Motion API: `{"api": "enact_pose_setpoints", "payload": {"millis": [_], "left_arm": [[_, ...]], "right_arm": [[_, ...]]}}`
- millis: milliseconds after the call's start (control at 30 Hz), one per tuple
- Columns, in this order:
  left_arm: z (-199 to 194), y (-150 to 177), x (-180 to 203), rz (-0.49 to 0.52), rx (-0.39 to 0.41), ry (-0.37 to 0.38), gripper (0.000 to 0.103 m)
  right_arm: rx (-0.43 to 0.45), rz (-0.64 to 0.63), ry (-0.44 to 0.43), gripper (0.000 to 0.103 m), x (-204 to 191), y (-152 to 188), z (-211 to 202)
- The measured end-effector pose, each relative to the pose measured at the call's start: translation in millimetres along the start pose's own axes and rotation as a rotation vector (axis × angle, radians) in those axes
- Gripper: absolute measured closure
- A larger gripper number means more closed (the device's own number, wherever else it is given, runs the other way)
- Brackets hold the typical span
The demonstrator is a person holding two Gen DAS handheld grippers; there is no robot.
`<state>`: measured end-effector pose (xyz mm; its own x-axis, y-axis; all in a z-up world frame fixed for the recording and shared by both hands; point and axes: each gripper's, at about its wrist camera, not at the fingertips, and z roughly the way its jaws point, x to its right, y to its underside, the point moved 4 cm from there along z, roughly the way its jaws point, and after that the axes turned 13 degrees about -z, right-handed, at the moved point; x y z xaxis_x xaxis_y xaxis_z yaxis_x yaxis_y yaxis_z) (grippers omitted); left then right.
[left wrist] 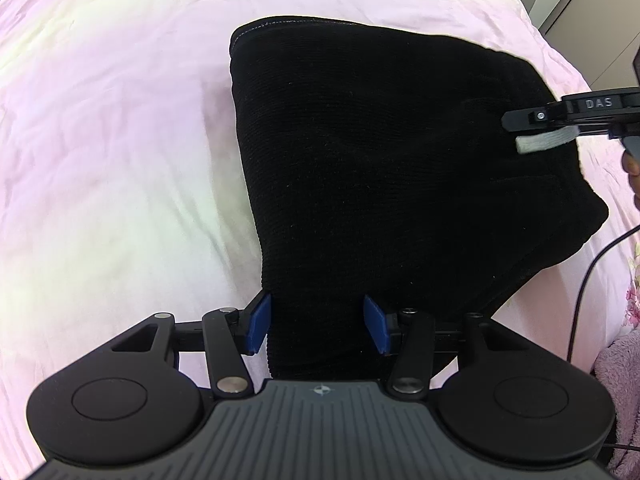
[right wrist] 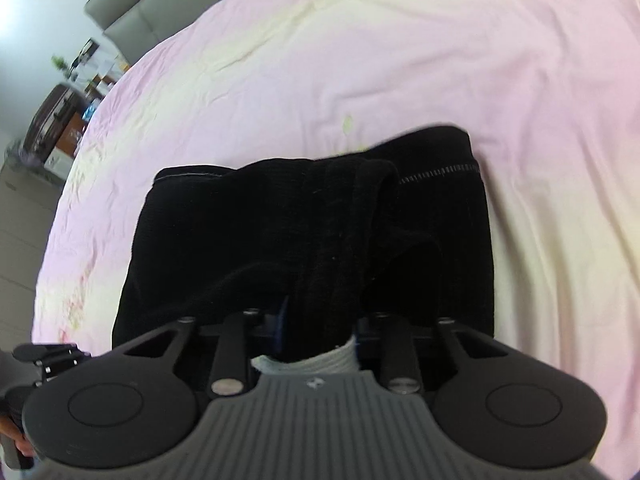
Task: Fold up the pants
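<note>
The black pants [left wrist: 380,160] lie folded into a thick block on the pink bed sheet [left wrist: 100,140]. My left gripper [left wrist: 318,324] stands at their near end, its blue pads [left wrist: 258,322] pressed on a strip of black fabric that fills the gap between them. My right gripper [left wrist: 516,132] reaches in from the right edge, with a white strip of cloth [left wrist: 544,142] pinched at its tip. In the right wrist view, a bunched ridge of the pants [right wrist: 340,240] runs into my right gripper [right wrist: 320,332], and the white cloth [right wrist: 316,360] shows behind the jaws.
The sheet [right wrist: 440,60] spreads wide around the pants. A grey headboard [right wrist: 132,12] and cluttered furniture [right wrist: 60,120] stand beyond the bed. A black cable [left wrist: 580,300] and a fuzzy pink blanket [left wrist: 616,360] lie at the right edge. Cabinets [left wrist: 600,20] stand at the upper right.
</note>
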<state>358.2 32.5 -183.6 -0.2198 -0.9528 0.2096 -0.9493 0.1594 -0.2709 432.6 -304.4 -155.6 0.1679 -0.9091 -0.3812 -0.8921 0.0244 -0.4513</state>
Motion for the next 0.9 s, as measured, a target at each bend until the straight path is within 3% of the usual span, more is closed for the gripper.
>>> {"api": "enact_pose_setpoints", "payload": {"millis": [200,400,533,767,833,900], "left_arm": [[-8,-4,2,-0.027,0.019,-0.001,0.046],[-60,-40,10,-0.063,0.217,0.037,0.05],[-64,-67,18,-0.093,0.277,0.033,0.055],[-20,-100,35,-0.107,0.329,-0.005,0.064],[-7,-107,37,-0.104,0.332,-0.048,0.064],[3,-116,35,-0.121,0.322,-0.037,0.064]], "right_arm": [[0.049,-0.119,0.033,0.085,-40,-29,-35],[0.112,-0.181,0.037,0.086,-61,-73,-86],[0.078,-0.107,0.066,0.086,-28,-75,-85],[-0.027,0.032,0.059,0.084,43,-32,-30],[-0.035,0.029,0.079,0.079,54,-26,-16],[-0.067,-0.013,0.134,0.071,58,-25,-6]]}}
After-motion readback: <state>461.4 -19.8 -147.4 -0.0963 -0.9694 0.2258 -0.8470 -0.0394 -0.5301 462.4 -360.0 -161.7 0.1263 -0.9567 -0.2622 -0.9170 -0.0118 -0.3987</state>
